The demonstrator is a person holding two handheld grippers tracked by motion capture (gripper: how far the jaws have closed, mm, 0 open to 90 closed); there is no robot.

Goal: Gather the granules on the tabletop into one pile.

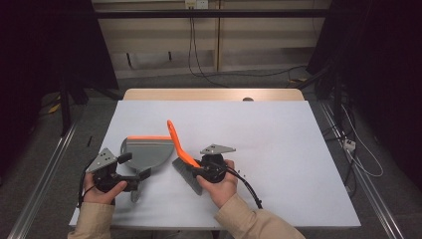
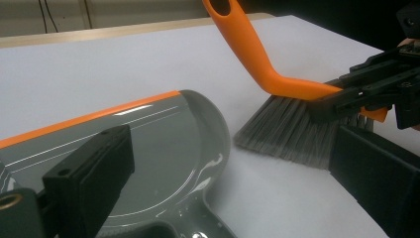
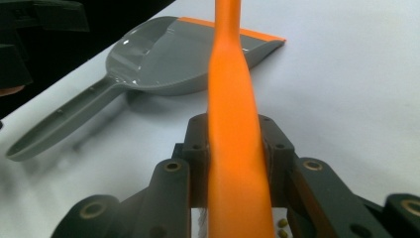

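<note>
Right tongs (image 3: 233, 148) pinch the brush (image 1: 180, 149); left tongs (image 2: 223, 163) spread, seemingly astride the dustpan (image 1: 144, 152).

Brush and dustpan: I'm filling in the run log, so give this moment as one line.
right gripper: shut on brush | left gripper: open, over dustpan handle | bristles: on table beside dustpan

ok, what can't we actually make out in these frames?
- Dustpan handle end: high view, covered by the left tongs; whether they grip it is unclear.
- Dustpan handle: left gripper view, cut off by the bottom edge.
- Brush bristles: right gripper view, hidden behind its own orange handle and the right tongs.
- Small object at the table's far edge: high view, too small.
</note>
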